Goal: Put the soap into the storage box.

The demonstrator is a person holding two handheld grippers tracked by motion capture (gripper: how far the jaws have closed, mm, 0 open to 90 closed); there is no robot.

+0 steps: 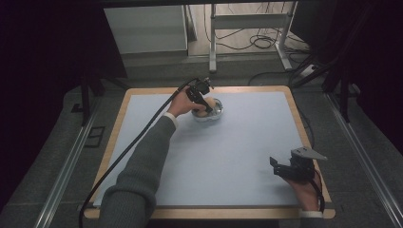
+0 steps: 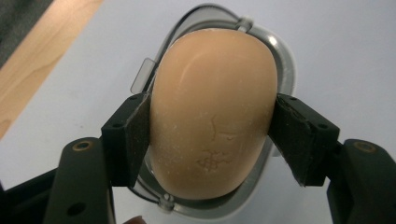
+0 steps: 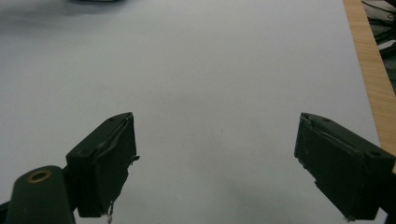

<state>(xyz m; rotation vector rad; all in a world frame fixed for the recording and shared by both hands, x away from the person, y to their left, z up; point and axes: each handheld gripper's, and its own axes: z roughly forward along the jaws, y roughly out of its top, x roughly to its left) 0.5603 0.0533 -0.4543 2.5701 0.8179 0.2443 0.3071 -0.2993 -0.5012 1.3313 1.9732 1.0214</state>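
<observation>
A tan oval soap bar [image 2: 215,93] with a faint stamped mark sits over a clear oval dish [image 2: 286,70]. My left gripper [image 2: 212,140] is shut on the bar, one black pad pressed against each long side. In the high view the left gripper [image 1: 201,99] reaches over the dish [image 1: 218,113] at the far middle of the table, with the soap bar [image 1: 204,108] inside the rim. I cannot tell whether the bar rests on the dish or hangs just above it. My right gripper [image 1: 288,167] stands open near the front right, nothing between its jaws [image 3: 215,158].
A pale blue mat [image 1: 237,142] covers the table inside a wooden border [image 1: 304,133]. The left gripper's black cable [image 1: 128,147] trails across the mat's left side and off the front edge. The wooden edge [image 3: 369,70] runs close to the right gripper.
</observation>
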